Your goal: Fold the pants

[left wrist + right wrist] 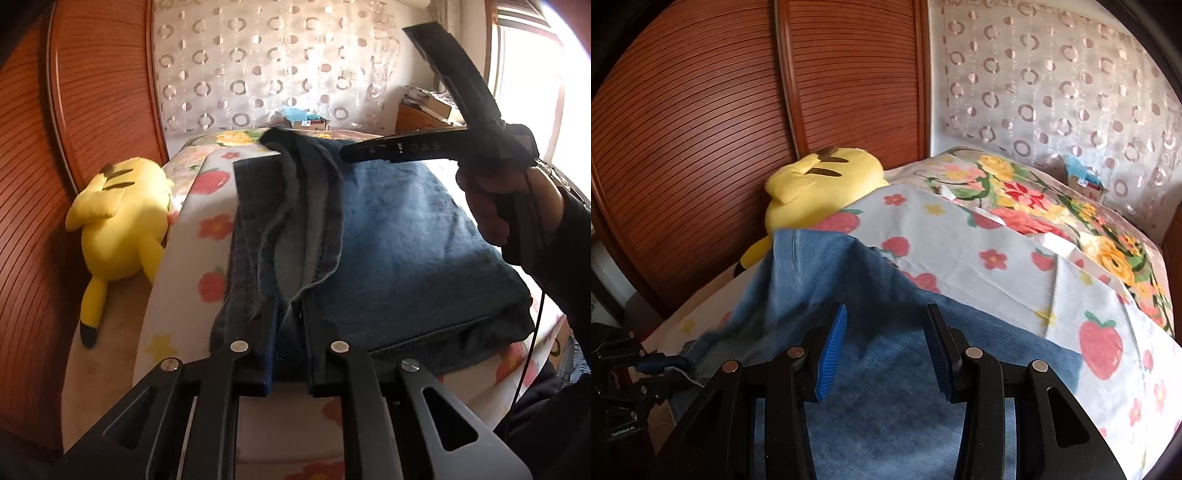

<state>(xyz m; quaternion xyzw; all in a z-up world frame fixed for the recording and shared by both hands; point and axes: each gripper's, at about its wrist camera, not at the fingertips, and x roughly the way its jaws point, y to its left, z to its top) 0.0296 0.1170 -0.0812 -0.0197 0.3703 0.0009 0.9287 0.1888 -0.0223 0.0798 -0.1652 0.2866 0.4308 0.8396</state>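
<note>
Blue denim pants lie spread on the bed, with one part folded over so the paler inside and seams show along the left. My left gripper is shut on the near edge of that folded part, fabric pinched between its black fingers. A hand holds my right gripper above the far end of the pants. In the right wrist view the right gripper is open, its blue pads apart over the denim with nothing pinched. The left gripper shows at the lower left, at the fabric's edge.
The bed has a white cover printed with strawberries and flowers. A yellow plush toy lies between the bed and the slatted wooden wardrobe doors. A patterned curtain hangs behind, with a small box and a cluttered side table.
</note>
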